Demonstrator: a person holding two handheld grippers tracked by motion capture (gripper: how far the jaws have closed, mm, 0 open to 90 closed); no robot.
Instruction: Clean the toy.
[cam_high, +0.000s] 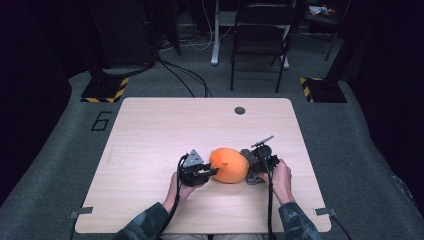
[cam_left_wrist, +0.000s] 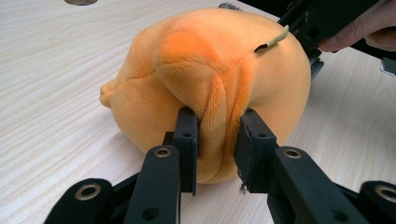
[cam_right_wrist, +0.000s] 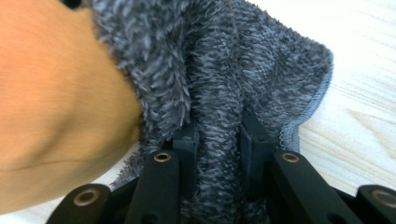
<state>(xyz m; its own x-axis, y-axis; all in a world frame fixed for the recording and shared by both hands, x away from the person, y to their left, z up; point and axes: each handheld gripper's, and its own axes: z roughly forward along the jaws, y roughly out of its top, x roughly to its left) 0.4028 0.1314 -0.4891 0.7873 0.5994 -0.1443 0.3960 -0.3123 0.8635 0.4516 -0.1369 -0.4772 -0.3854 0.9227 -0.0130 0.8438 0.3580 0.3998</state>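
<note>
A soft, light orange plush (cam_high: 229, 165) lies on the counter (cam_high: 150, 135), left fingers (cam_left_wrist: 187, 135) pinching its fold, right fingers (cam_right_wrist: 187, 149) clamping its grey fleece (cam_right_wrist: 224, 70).

Around my wooden table

My light wood table (cam_high: 150, 145) has a small round grommet hole (cam_high: 239, 110) near its far edge, upper centre of the high view. Beyond it, top centre-right, stands a black folding chair (cam_high: 260, 35). Yellow-black hazard-striped bases (cam_high: 105, 90) sit at the upper left and upper right, and a "6" (cam_high: 101, 120) marks the grey floor left of the table.
</note>
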